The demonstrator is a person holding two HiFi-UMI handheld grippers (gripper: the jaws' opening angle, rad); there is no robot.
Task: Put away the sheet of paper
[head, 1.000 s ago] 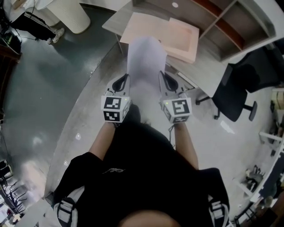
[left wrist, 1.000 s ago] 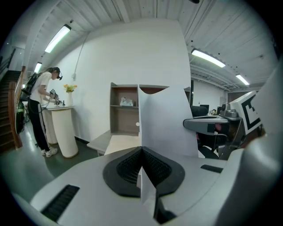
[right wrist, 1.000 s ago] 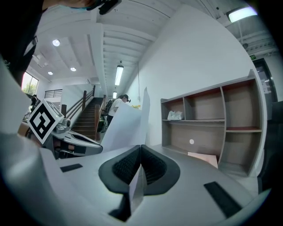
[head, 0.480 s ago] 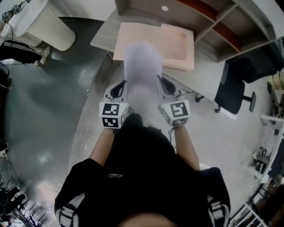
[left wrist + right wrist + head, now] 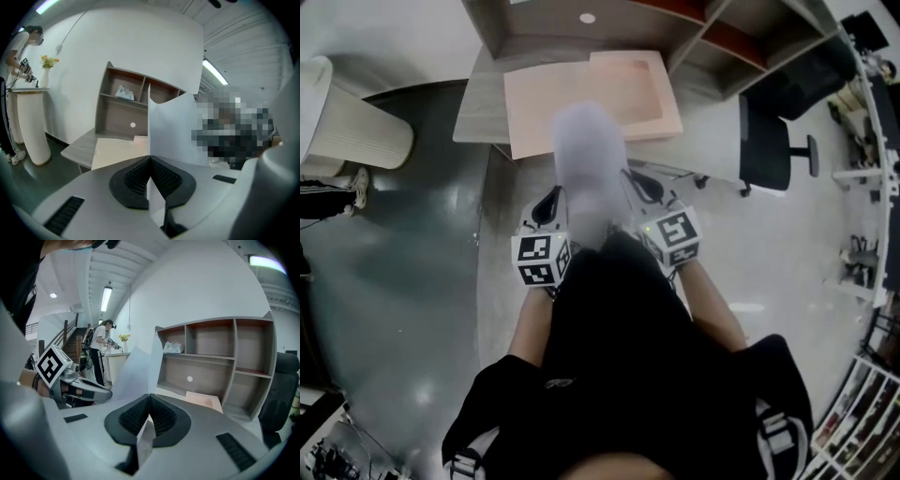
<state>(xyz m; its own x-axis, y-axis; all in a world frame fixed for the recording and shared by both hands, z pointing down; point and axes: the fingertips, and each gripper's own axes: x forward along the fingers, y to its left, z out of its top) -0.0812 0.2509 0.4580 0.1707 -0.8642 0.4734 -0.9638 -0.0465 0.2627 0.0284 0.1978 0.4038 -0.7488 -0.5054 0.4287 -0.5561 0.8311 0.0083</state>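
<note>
A white sheet of paper [image 5: 589, 169] is held upright in the air between my two grippers, in front of a desk. My left gripper [image 5: 555, 202] is shut on the sheet's left edge, my right gripper [image 5: 636, 185] on its right edge. In the left gripper view the paper [image 5: 171, 126] rises from the closed pads [image 5: 140, 177]. In the right gripper view the sheet [image 5: 138, 366] leans left out of the closed pads [image 5: 161, 417], and the left gripper [image 5: 70, 380] shows beyond it. The sheet hides part of the desk behind it.
Ahead stands a grey desk [image 5: 483, 108] with a pink mat [image 5: 600, 89] on it and an open wooden shelf unit [image 5: 581, 23] behind. A black office chair [image 5: 764, 141] is at the right, a white ribbed pedestal [image 5: 352, 127] at the left. A person [image 5: 100, 350] stands far off.
Both grippers have carried the sheet forward toward the desk, which now lies squarer and closer ahead. The grip on the paper is unchanged.
</note>
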